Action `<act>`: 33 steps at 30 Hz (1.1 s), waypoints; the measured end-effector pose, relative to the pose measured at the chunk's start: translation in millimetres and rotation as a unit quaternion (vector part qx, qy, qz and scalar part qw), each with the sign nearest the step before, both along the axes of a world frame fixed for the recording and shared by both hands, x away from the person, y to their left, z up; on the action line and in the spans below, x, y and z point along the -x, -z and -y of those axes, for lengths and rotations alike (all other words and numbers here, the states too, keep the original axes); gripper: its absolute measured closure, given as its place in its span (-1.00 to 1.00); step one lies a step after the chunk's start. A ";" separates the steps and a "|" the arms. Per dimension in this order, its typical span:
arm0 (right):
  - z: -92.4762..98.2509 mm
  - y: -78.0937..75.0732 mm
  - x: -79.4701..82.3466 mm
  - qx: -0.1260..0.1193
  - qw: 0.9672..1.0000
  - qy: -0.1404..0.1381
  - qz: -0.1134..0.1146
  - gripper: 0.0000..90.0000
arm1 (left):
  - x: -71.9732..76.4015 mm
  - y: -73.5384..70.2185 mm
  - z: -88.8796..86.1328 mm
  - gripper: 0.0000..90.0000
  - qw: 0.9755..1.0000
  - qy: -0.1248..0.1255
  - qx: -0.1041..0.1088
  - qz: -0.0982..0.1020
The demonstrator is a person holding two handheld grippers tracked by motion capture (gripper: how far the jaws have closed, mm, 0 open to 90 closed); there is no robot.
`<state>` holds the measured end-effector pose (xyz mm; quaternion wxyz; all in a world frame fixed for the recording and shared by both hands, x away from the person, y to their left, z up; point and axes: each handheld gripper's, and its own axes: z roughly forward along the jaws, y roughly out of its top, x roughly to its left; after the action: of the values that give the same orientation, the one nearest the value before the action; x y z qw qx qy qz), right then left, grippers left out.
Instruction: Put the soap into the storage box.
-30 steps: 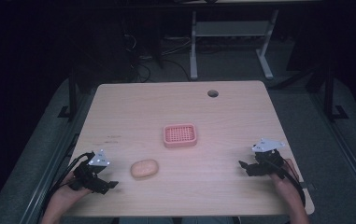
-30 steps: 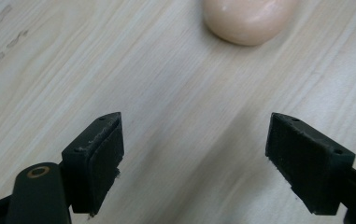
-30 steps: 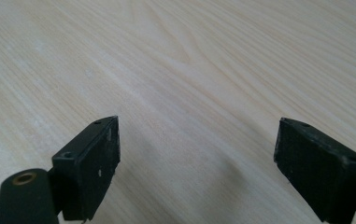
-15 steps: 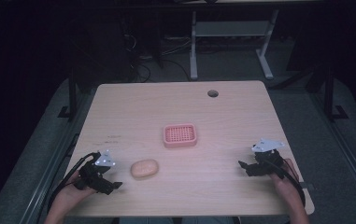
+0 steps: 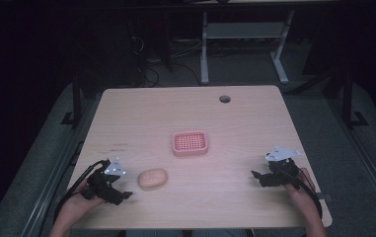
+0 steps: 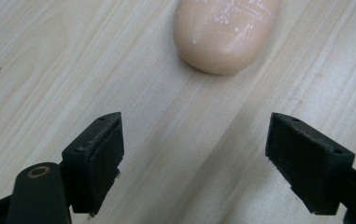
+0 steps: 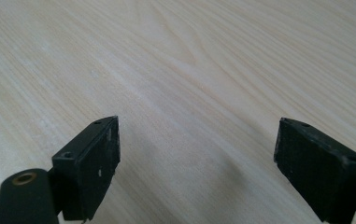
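Two hand-held grippers stand open: the left hand-held gripper (image 5: 121,196) faces the soap bar (image 5: 153,178) lying near the counter (image 5: 235,123) front, just short of its jaws; the right hand-held gripper (image 5: 257,177) rests apart. Slick soap may squirt sideways if pinched off-centre.

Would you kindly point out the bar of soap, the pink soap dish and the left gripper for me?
bar of soap (image 5: 153,178), high view, middle of its top face.
pink soap dish (image 5: 190,143), high view, centre of its grid.
left gripper (image 6: 194,161), left gripper view, midway between its open fingertips.
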<state>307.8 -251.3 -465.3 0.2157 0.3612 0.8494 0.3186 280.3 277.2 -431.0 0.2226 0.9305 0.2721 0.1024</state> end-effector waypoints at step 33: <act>-0.8 0.7 0.8 -0.007 1.000 0.001 -0.004 -0.69 | -15.7 -6.5 39.0 -0.55 0.999 0.048 -0.015 -0.009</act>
<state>307.0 -250.5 -466.1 0.2103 0.3648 0.8477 0.3226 296.1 238.2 -424.6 0.2109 0.9467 0.2274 0.0870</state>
